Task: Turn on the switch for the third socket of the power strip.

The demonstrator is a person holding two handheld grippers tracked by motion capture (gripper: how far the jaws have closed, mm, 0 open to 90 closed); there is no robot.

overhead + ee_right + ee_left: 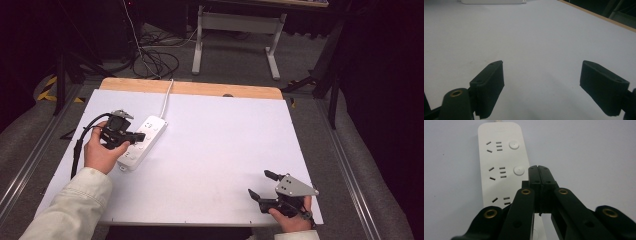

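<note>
- left gripper sits over the white power strip on the left part of the table, person's left hand wrapped around its body, cream sleeve coming in from the bottom left corner.
- its jaws are fully pressed together, nothing pinched between them. in the left gripper view the two black tips meet flat with just a thin seam showing.
- those closed tips hang right beside the middle round button of the power strip, over the strip's right edge. can't tell if they actually touch the plastic.
- the strip lies flat on the white table top, angled, with its white cord running off toward the far wooden edge. three socket groups in a row, each with a round button next to it; the far button is clear of the gripper.
- right gripper is way over at the near right corner of the table, well apart from the strip, held in the right hand, grey three-cornered plate on top.
- its jaws stand wide with nothing in between, just bare table in the gap in the right gripper view. the end of the strip peeks in at the top edge there.
</note>
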